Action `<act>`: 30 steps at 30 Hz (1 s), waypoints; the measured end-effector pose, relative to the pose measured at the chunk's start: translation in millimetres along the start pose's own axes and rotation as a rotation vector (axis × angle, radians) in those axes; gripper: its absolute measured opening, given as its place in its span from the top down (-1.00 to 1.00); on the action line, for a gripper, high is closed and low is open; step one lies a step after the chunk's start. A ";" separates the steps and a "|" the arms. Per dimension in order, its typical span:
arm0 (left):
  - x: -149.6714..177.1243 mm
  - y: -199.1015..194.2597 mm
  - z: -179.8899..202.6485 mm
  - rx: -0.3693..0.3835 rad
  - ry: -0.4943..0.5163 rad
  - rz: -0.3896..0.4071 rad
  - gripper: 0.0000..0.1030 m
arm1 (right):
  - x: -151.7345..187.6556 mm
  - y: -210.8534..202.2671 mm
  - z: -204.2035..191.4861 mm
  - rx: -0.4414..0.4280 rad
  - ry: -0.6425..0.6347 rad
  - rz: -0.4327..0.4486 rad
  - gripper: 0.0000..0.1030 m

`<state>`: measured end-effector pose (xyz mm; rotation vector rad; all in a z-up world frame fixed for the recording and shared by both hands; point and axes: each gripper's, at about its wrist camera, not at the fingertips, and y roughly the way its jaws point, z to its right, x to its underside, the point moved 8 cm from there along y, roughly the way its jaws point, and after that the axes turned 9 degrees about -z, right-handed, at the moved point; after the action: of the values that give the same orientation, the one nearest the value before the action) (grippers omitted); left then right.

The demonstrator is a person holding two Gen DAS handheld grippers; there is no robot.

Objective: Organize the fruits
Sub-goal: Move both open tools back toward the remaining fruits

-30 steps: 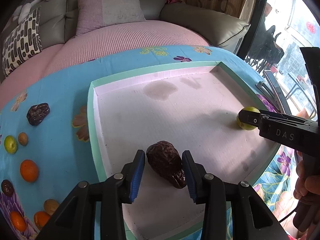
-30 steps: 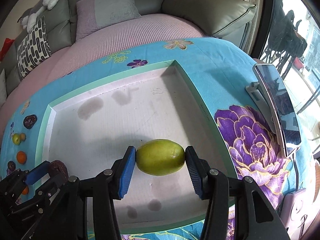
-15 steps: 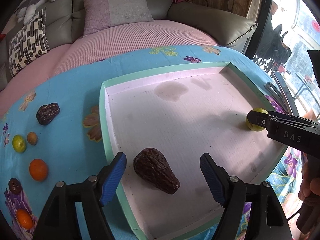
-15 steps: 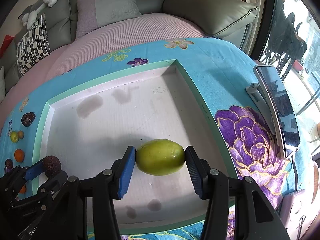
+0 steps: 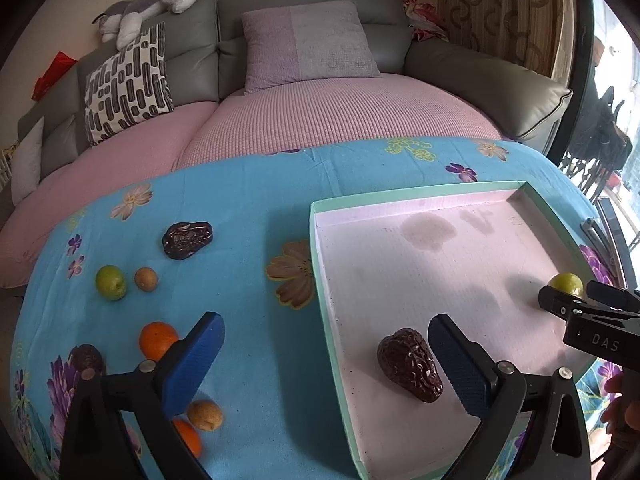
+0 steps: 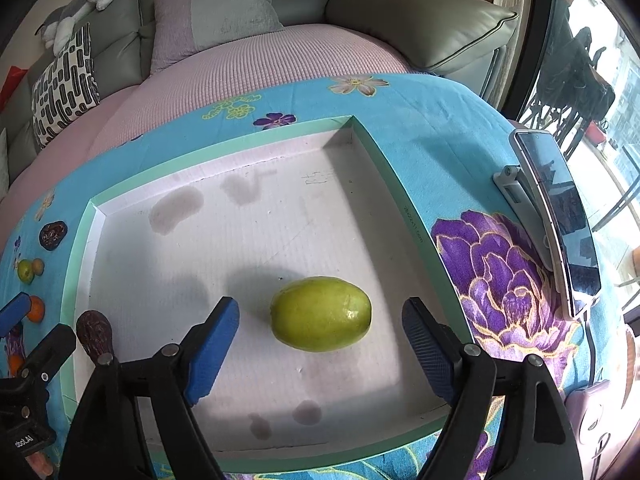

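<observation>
A shallow white tray with a green rim [image 5: 320, 264] [image 6: 376, 152] lies on the blue flowered cloth. A dark wrinkled date [image 5: 410, 364] [image 6: 94, 331] lies inside near its left wall. A green fruit [image 6: 320, 313] [image 5: 566, 282] lies in the tray at the right. My left gripper [image 5: 326, 364] is open wide and empty, straddling the tray's left rim, the date by its right finger. My right gripper [image 6: 320, 344] is open, its pads apart on either side of the green fruit.
Loose fruit lies on the cloth left of the tray: another date [image 5: 187, 239], a small green fruit [image 5: 110, 282], a brown nut [image 5: 145, 279], oranges [image 5: 157, 338] and more beneath the left finger. A phone on a stand [image 6: 556, 216] stands right of the tray. A sofa is behind.
My left gripper let go of the date, opened wide and swung left and back. My right gripper opened off the green fruit, which now lies free in the tray.
</observation>
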<state>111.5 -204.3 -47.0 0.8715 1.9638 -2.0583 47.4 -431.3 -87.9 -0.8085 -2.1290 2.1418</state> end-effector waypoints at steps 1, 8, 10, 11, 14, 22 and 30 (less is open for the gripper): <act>0.4 2.2 -4.5 -0.018 -0.009 -0.005 -1.00 | 0.1 0.0 -0.4 -0.002 -0.002 0.001 -0.64; 4.6 11.4 -30.1 -0.077 -0.077 -0.030 -1.00 | 0.3 2.5 -4.0 0.014 -0.031 0.002 -0.76; 5.9 12.6 -37.5 -0.085 -0.099 -0.036 -1.00 | 0.4 2.0 -5.7 0.002 -0.034 0.004 -0.76; 6.9 13.7 -41.2 -0.091 -0.107 -0.044 -1.00 | 0.5 1.8 -6.6 0.001 -0.039 0.005 -0.76; 10.0 16.4 -53.3 -0.113 -0.127 -0.064 -1.00 | 0.8 1.7 -10.1 0.003 -0.055 0.007 -0.76; 18.1 7.8 -98.2 -0.199 -0.167 -0.065 -1.00 | -4.3 -9.0 -13.7 0.004 -0.066 0.073 -0.77; 38.4 -3.2 -141.7 -0.232 -0.212 -0.080 -1.00 | -13.6 -27.6 -18.2 0.002 -0.082 0.190 -0.79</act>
<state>120.2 -58.2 -58.8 0.5136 2.0930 -1.8260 56.4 -417.4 -56.3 -0.9762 -2.1680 2.3045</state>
